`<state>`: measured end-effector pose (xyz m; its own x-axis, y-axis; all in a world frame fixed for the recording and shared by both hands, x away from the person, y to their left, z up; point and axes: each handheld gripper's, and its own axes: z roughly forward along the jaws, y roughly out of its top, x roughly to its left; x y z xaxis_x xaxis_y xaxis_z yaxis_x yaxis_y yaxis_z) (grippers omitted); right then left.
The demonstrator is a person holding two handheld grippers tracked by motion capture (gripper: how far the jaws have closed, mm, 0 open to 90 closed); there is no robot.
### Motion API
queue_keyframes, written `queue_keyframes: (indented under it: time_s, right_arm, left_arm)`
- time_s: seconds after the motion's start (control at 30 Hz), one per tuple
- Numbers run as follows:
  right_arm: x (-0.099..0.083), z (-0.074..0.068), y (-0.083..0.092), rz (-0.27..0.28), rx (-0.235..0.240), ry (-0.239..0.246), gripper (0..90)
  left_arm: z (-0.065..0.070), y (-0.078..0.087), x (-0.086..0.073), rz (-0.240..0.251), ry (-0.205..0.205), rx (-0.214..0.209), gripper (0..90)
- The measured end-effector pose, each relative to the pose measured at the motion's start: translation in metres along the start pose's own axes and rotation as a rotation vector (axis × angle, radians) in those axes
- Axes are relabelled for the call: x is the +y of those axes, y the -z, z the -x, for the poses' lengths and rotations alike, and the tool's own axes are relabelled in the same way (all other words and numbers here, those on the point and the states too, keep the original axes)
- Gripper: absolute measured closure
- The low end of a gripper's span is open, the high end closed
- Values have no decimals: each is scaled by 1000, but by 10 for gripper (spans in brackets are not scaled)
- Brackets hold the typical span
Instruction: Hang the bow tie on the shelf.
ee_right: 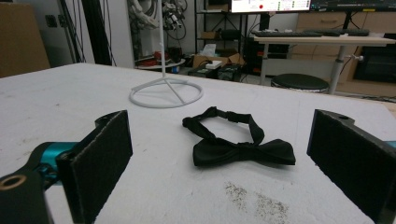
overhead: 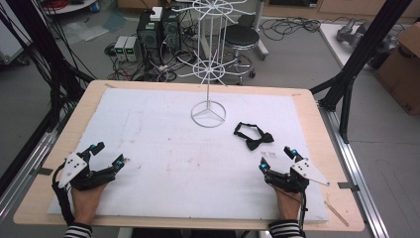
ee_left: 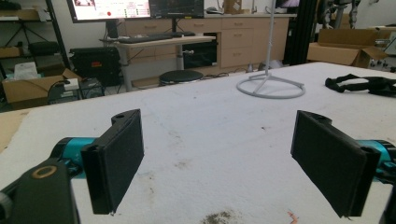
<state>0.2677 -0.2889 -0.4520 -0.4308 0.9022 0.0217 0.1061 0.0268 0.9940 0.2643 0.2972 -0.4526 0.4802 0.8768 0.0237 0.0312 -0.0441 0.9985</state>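
Note:
A black bow tie point(overhead: 254, 136) with its strap looped behind lies on the white mat point(overhead: 163, 148), right of centre. It sits just ahead of my right gripper point(overhead: 277, 158), which rests open near the front right; in the right gripper view the bow tie point(ee_right: 243, 151) lies between and beyond the jaws. My left gripper point(overhead: 110, 154) rests open at the front left with nothing between its jaws. A white wire display stand point(overhead: 209, 113) rises from its ring base at the back centre; its base point(ee_left: 271, 87) and the bow tie point(ee_left: 364, 85) appear far off in the left gripper view.
The mat covers a wooden table point(overhead: 327, 163). Beyond the table stand a black stool point(overhead: 241, 37), computer boxes point(overhead: 158, 29) and floor cables. Black frame posts point(overhead: 356, 64) flank the table, and a cardboard box point(overhead: 403, 64) sits at the right.

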Motion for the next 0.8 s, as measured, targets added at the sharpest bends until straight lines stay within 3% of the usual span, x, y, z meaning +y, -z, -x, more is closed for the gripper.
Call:
queue_keyframes:
  time_s: [0.8]
  right_arm:
    - [0, 0, 1, 3, -3, -6, 56]
  left_arm:
    - [0, 1, 0, 9, 1, 3, 175]
